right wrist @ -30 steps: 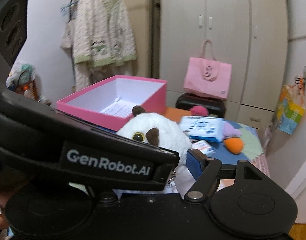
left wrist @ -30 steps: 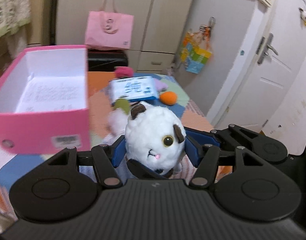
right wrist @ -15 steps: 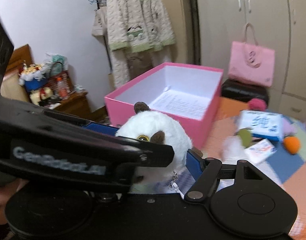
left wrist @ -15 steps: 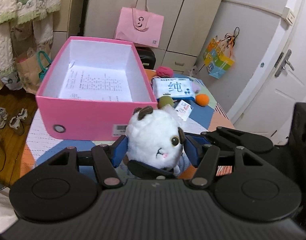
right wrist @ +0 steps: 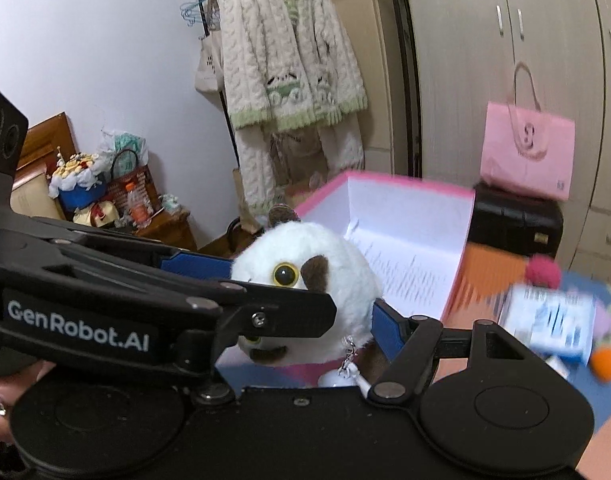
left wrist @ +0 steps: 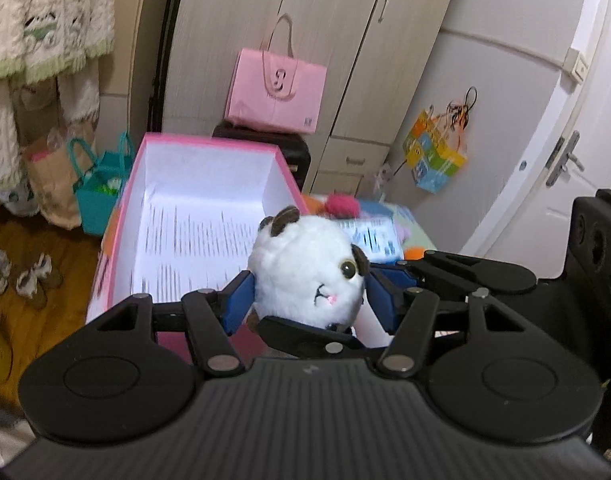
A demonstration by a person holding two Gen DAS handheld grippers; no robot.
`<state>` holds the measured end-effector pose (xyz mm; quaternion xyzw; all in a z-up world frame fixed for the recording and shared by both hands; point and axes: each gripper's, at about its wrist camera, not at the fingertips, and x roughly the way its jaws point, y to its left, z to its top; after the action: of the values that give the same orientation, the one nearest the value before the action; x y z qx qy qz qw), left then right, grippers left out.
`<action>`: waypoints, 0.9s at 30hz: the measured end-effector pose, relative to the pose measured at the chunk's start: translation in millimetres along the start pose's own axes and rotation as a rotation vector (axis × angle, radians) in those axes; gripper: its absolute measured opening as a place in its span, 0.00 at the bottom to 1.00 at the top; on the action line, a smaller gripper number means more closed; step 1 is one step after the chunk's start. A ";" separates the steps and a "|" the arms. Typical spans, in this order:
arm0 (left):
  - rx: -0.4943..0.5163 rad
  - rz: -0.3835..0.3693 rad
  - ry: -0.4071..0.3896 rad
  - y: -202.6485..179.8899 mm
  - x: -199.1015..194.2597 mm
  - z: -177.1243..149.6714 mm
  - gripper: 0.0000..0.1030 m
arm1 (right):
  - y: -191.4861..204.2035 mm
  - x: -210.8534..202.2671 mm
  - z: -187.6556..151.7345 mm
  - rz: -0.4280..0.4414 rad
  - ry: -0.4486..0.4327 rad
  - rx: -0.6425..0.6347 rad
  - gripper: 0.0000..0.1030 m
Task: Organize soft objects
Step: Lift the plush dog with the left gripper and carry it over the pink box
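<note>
A white plush toy [left wrist: 305, 272] with brown ears is held in the air between both grippers. My left gripper [left wrist: 309, 296] is shut on the plush, its blue pads pressing both sides. My right gripper [right wrist: 305, 300] also grips the same plush [right wrist: 305, 276] from the other side; the left gripper body crosses in front and hides its left finger. The open pink box [left wrist: 201, 216] with a printed sheet on its white bottom lies just beyond and below the plush. It also shows in the right wrist view [right wrist: 405, 240].
On the patchwork table right of the box lie a tissue pack [right wrist: 545, 320], a magenta pompom [right wrist: 543, 272], an orange ball [right wrist: 605, 362]. A pink bag [left wrist: 275, 92] on a black case, wardrobe, hanging robe [right wrist: 289, 76] stand behind. Floor clutter lies left.
Both grippers carried the plush left and toward the pink box; it now hovers at the box's near right edge. Both grips are unchanged.
</note>
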<state>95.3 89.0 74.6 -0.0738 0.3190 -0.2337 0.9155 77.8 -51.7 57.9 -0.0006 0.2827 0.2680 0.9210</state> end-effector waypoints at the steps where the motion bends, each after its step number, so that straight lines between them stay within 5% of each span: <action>1: 0.001 -0.002 -0.007 2.4 4.6 7.0 0.58 | -2.9 3.4 6.6 -0.004 -0.006 -0.004 0.74; 13: -0.034 0.021 0.012 34.9 75.6 59.4 0.58 | -49.7 65.6 54.7 -0.024 -0.016 -0.073 0.74; 17: -0.050 0.057 0.027 47.9 102.6 67.6 0.58 | -71.0 82.8 60.8 0.053 -0.032 -0.127 0.74; 27: -0.094 0.059 0.160 71.0 167.8 73.7 0.59 | -94.0 133.2 62.1 0.006 0.095 -0.212 0.70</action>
<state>283.3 70.7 20.0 -0.0882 0.4038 -0.1964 0.8892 249.3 -57.0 26.6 -0.1101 0.2959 0.2987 0.9006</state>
